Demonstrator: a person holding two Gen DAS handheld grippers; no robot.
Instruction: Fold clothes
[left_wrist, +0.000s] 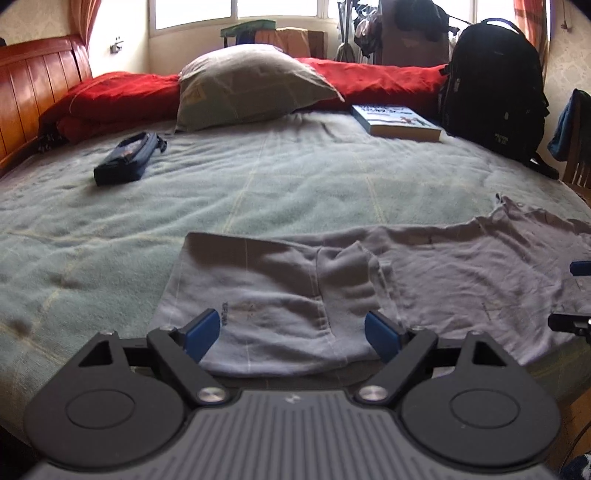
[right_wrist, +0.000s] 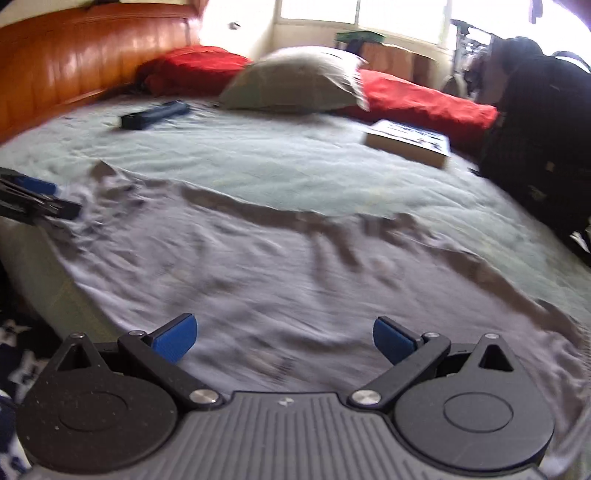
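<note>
A grey shirt (left_wrist: 461, 266) lies spread along the near edge of the bed, one end folded over itself, with a rumpled fold at the middle. My left gripper (left_wrist: 291, 325) is open just above that folded end, and its blue pads (left_wrist: 201, 332) stand on either side of the cloth without pressing it. In the right wrist view the shirt (right_wrist: 277, 251) is wrinkled and blurred. My right gripper (right_wrist: 284, 328) hangs open low over it with nothing between the jaws. The left gripper (right_wrist: 33, 199) shows at the far left edge there, and the right gripper (left_wrist: 576, 295) at the right edge of the left view.
The shirt rests on a pale green blanket (left_wrist: 258, 177). Farther back are a dark pouch (left_wrist: 125, 158), a grey pillow (left_wrist: 251, 85), a red duvet (left_wrist: 122, 96), a book (left_wrist: 397, 120) and a black backpack (left_wrist: 495, 92). A wooden headboard (left_wrist: 33, 81) runs along the left.
</note>
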